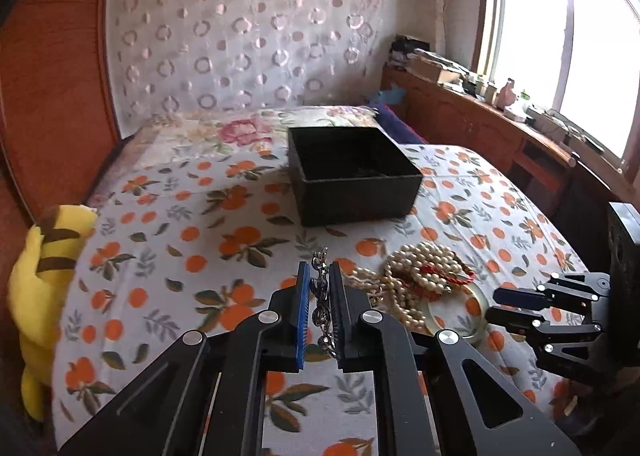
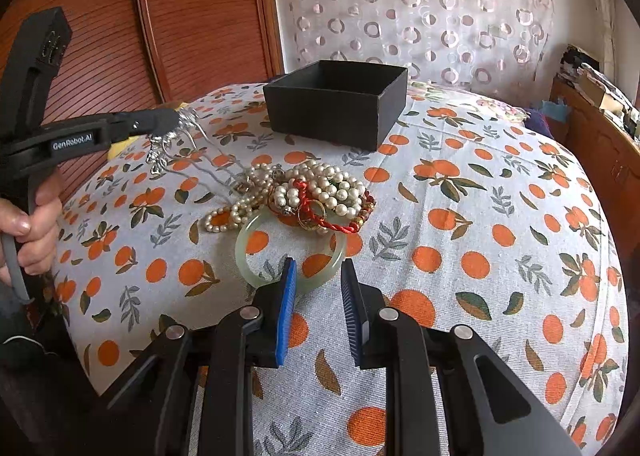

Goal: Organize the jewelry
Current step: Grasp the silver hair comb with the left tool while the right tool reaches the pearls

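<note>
My left gripper (image 1: 322, 284) is shut on a silver chain necklace (image 1: 320, 296) and holds it above the bedspread; in the right wrist view the necklace (image 2: 168, 139) hangs from that gripper (image 2: 174, 117), its thin chain trailing down to the pile. The jewelry pile (image 2: 308, 191) holds pearl strands, a red cord bracelet and gold rings. A pale green jade bangle (image 2: 244, 252) lies at its near edge. My right gripper (image 2: 318, 276) is open just in front of the bangle. An open black box (image 1: 352, 171) stands beyond the pile.
A yellow plush toy (image 1: 44, 280) sits at the bed's left edge. A wooden wardrobe (image 2: 160, 15) stands on the left, a curtain behind, and a cluttered wooden cabinet (image 1: 500, 123) under the window on the right.
</note>
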Demonstrator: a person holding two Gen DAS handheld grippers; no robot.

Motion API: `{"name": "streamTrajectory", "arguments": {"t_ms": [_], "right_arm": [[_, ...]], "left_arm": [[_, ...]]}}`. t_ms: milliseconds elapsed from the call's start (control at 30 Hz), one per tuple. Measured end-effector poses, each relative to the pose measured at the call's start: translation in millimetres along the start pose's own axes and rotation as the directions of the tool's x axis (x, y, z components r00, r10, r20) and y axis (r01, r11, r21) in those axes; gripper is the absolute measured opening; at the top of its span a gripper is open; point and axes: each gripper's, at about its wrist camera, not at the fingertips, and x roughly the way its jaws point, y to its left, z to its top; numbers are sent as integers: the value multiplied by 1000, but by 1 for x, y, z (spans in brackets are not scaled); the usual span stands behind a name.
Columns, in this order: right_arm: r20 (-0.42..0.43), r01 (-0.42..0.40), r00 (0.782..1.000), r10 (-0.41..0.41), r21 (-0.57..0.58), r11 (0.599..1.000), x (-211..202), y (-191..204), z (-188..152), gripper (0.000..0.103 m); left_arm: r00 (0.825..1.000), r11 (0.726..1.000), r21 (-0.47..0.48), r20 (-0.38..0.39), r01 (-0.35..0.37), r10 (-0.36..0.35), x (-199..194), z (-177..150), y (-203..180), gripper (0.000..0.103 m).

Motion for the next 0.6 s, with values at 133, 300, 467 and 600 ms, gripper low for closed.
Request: {"name": "streamTrajectory", "arguments": {"t_ms": [133, 300, 467, 600], "right_arm": [[-5, 8, 1000, -8, -6, 1000, 0, 1, 3, 25], [0, 1, 1000, -1, -17, 1000, 3, 5, 14, 25], [4, -24, 1000, 24, -38, 999, 10, 14, 32, 25], [-7, -48, 999, 47, -67, 997, 21, 23, 44, 25]], "left_arm": [[1000, 1000, -14, 9, -15, 15, -5, -2, 9, 8], [1000, 999, -29, 24, -19, 19, -12, -4, 16, 8], [999, 999, -29, 27, -19, 19, -13, -5, 14, 8], [999, 1000, -24, 32, -16, 16, -14, -5, 12, 8]]}}
